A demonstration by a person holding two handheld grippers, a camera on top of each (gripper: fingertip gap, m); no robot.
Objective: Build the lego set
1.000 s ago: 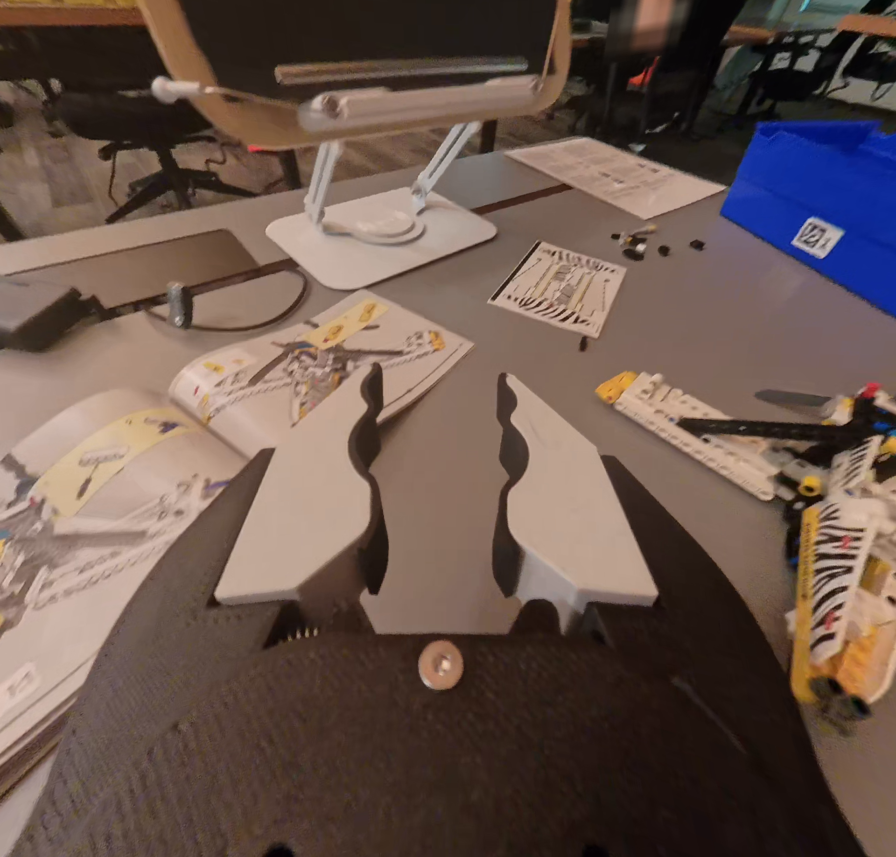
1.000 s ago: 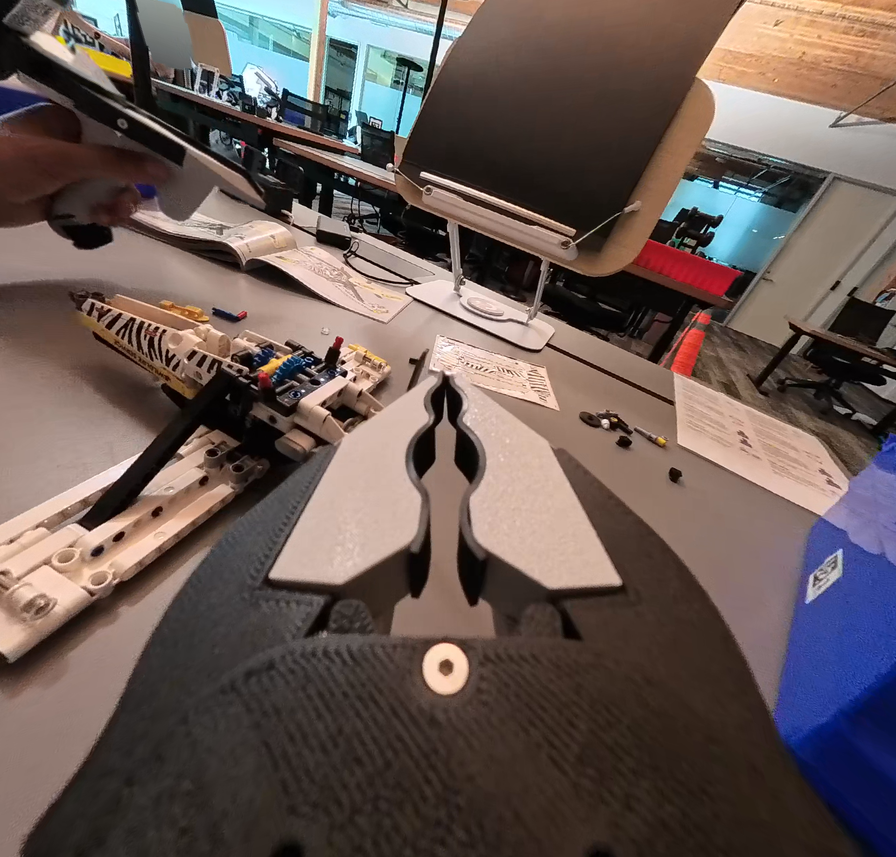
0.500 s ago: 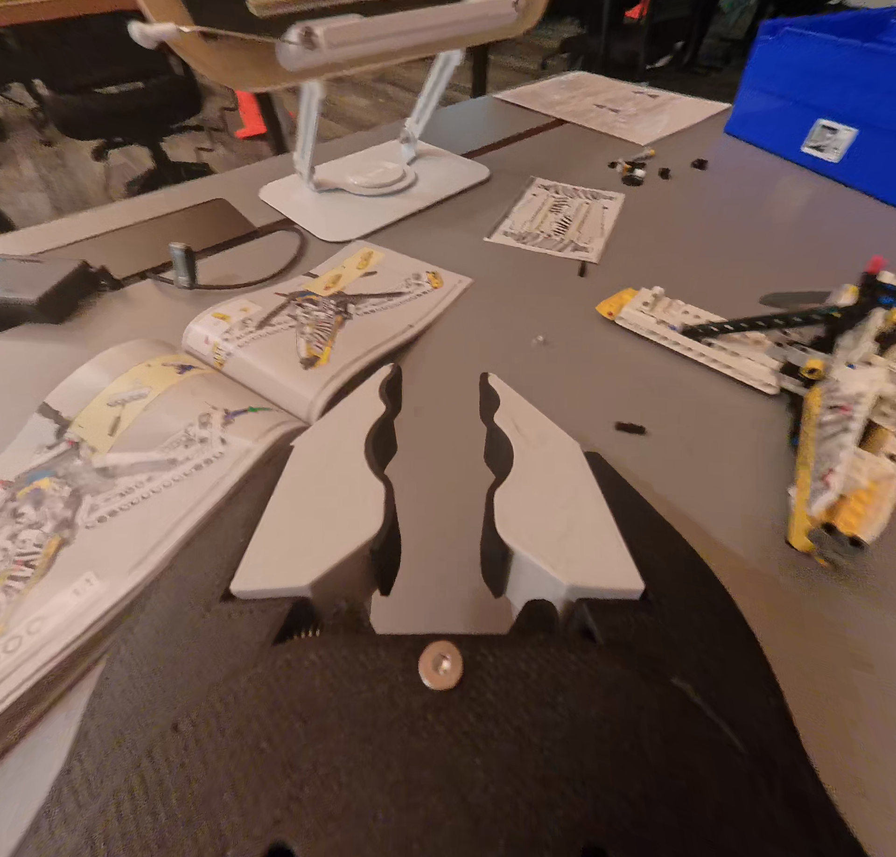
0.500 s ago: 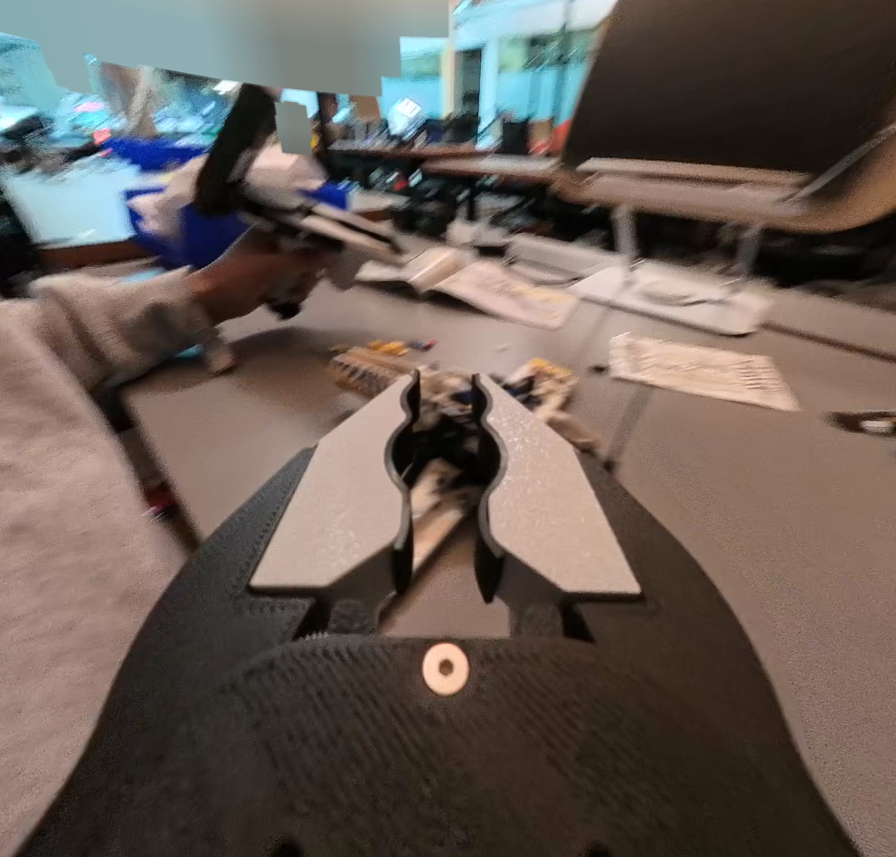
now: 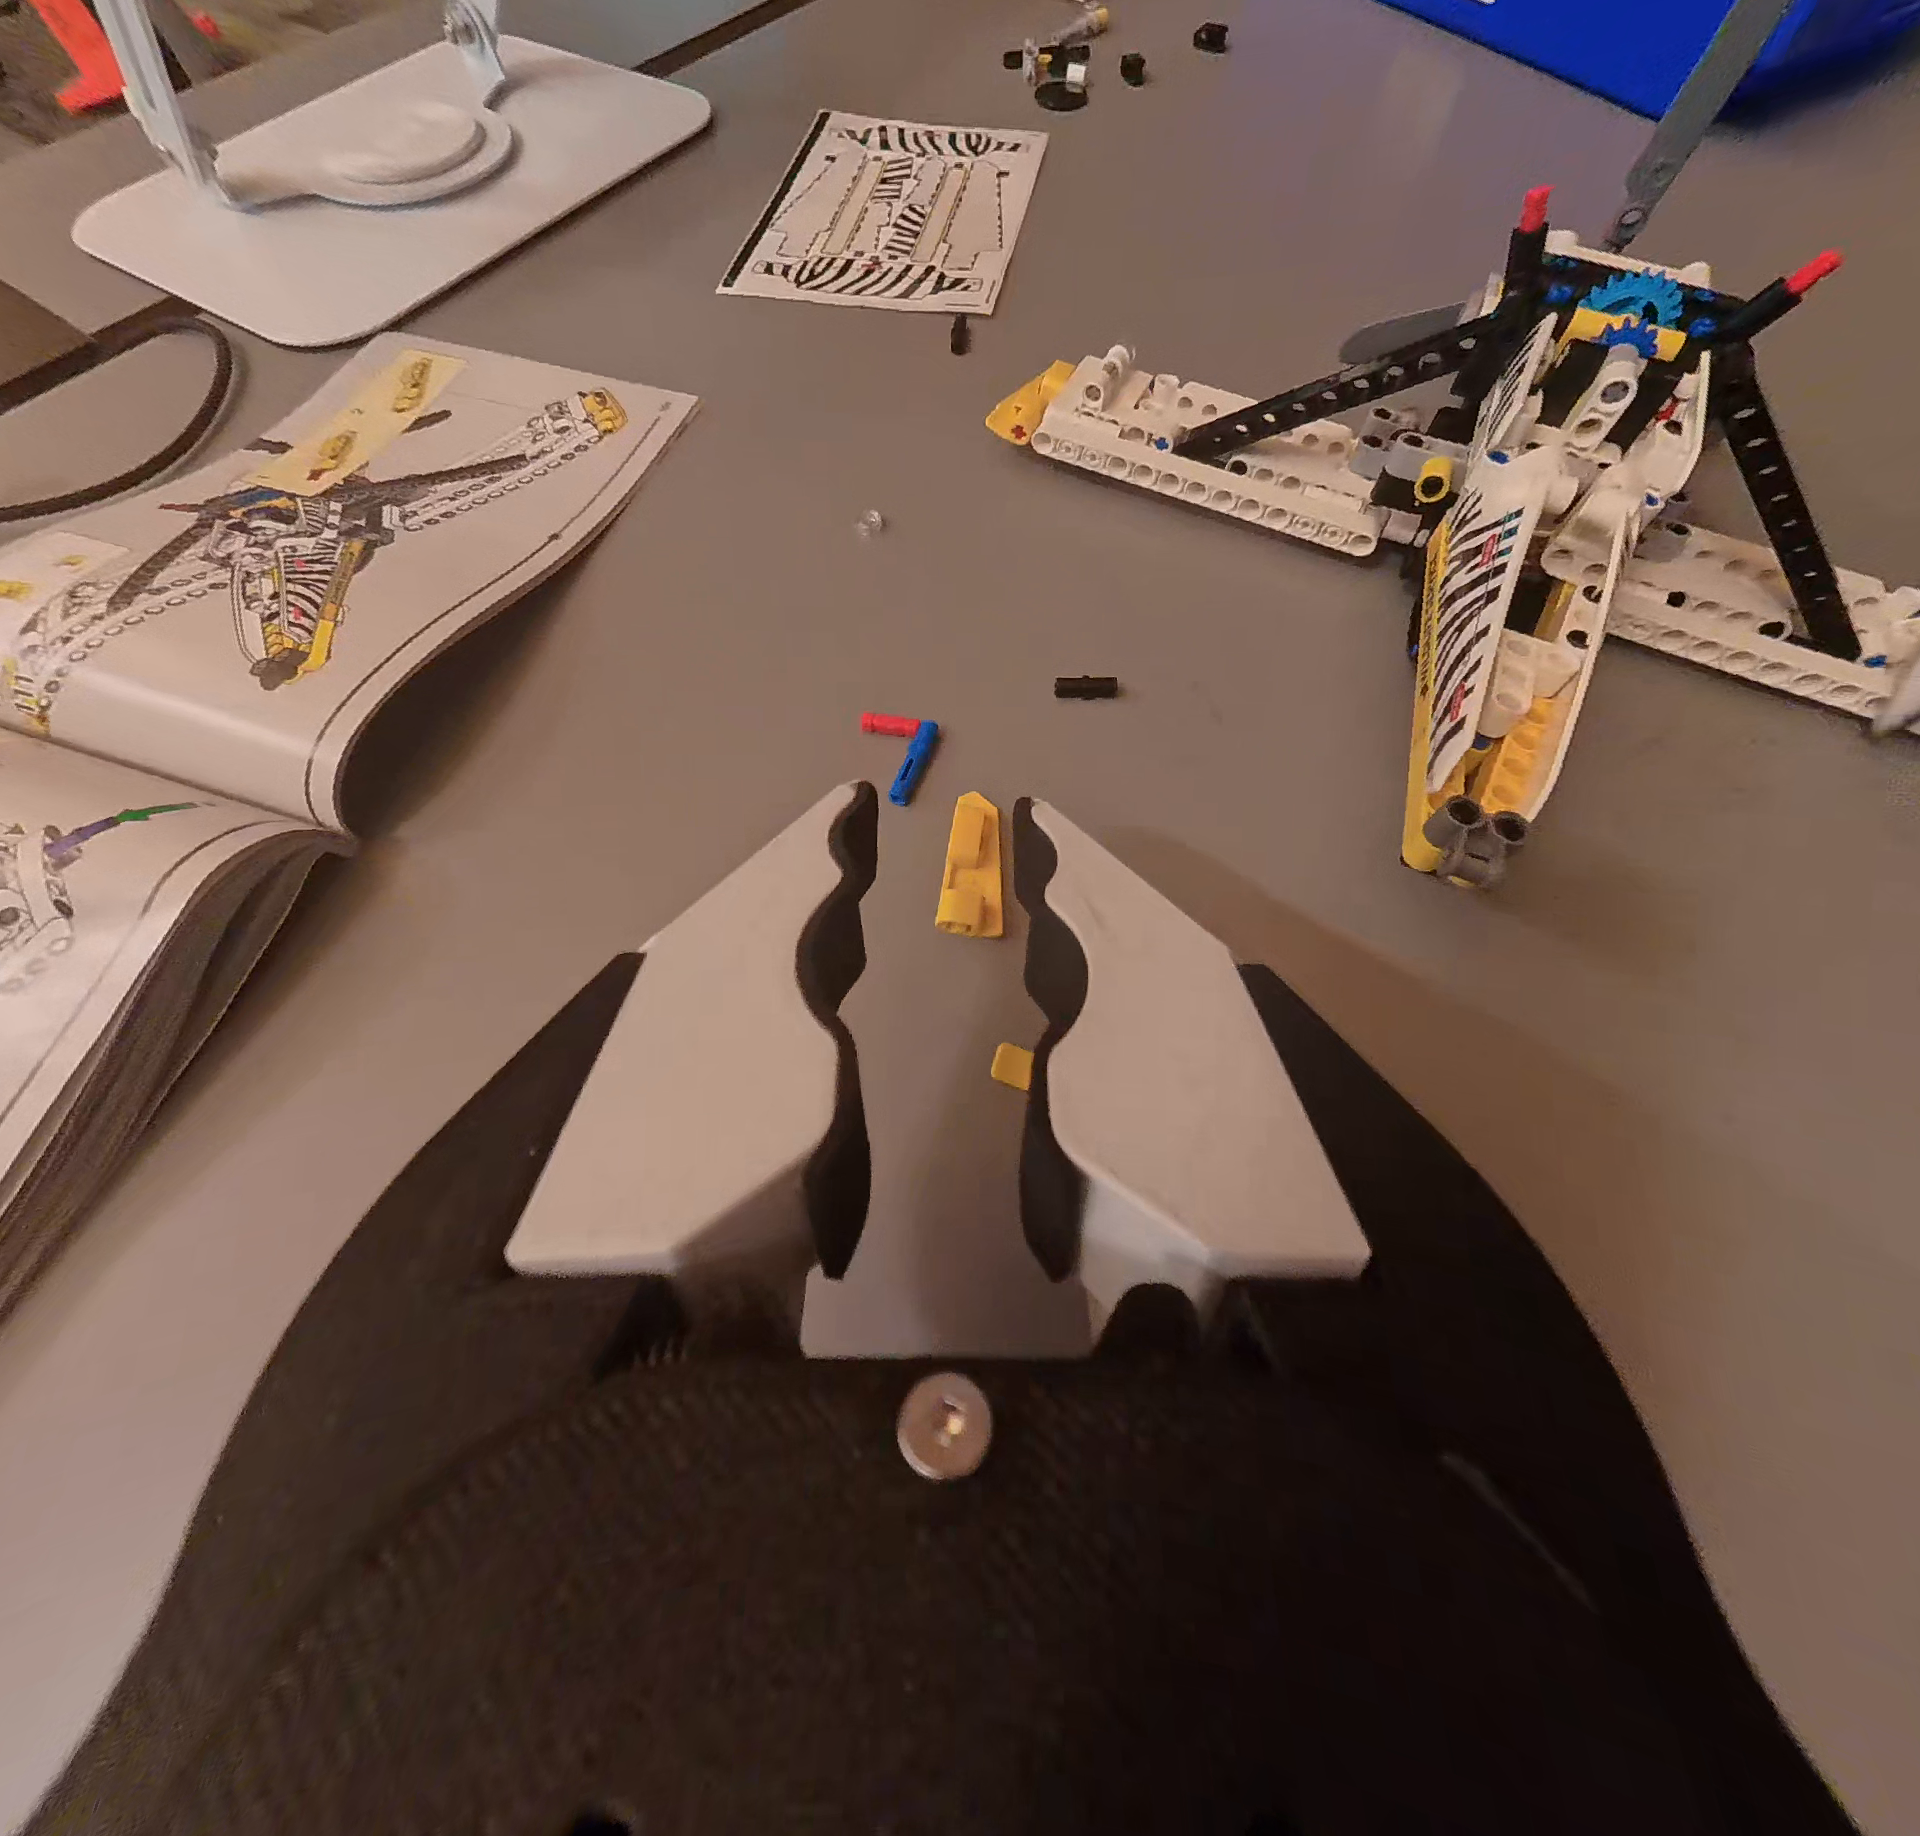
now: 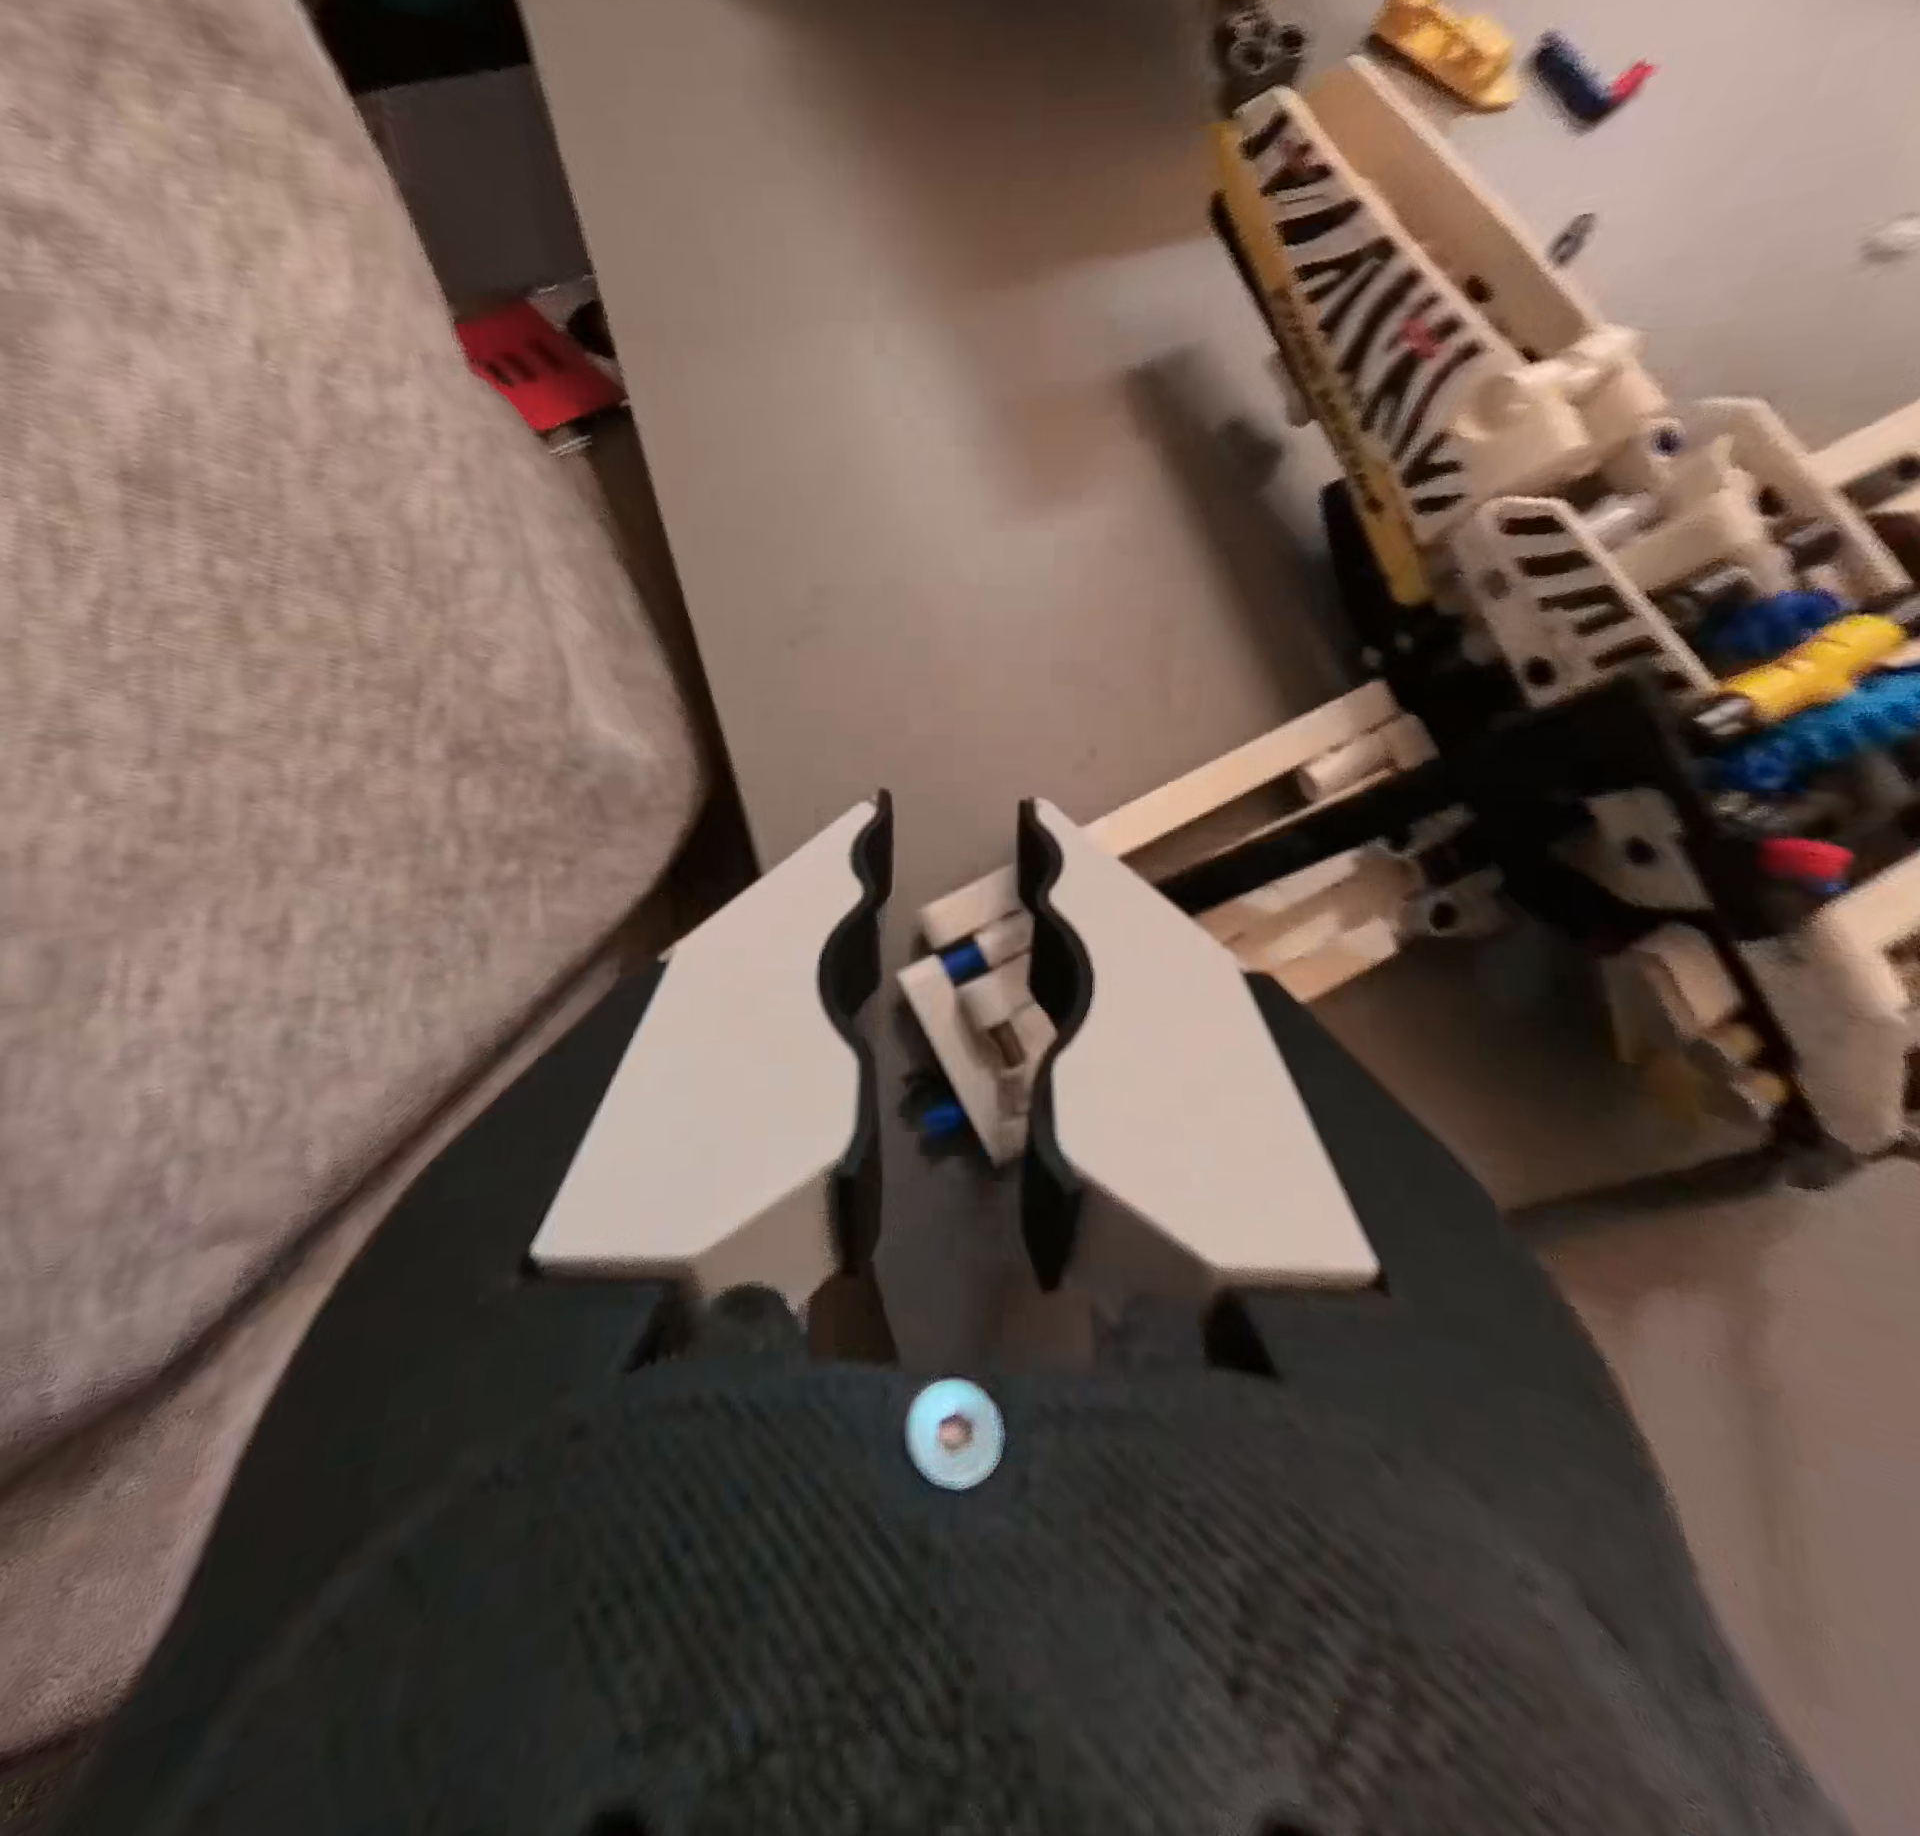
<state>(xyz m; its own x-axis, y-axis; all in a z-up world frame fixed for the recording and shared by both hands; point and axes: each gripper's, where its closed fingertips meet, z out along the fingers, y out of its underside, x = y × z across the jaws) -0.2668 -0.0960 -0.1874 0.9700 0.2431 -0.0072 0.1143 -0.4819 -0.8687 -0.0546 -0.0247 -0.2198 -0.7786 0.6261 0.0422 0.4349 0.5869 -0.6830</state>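
Jaws of the left gripper (image 5: pixel 943 804) stand apart, gripping nothing, with a yellow Lego piece (image 5: pixel 970 867) lying on the grey desk (image 5: pixel 1195 955) between their tips. Just beyond it lie a blue pin (image 5: pixel 913 762) and a red pin (image 5: pixel 889 723), touching. The zebra-striped Lego plane (image 5: pixel 1496 539) sits to the right, an open instruction booklet (image 5: pixel 312 581) to the left. Right gripper (image 6: pixel 953 818) jaws are also parted and empty, poised over the plane's white wing tip (image 6: pixel 977 1007).
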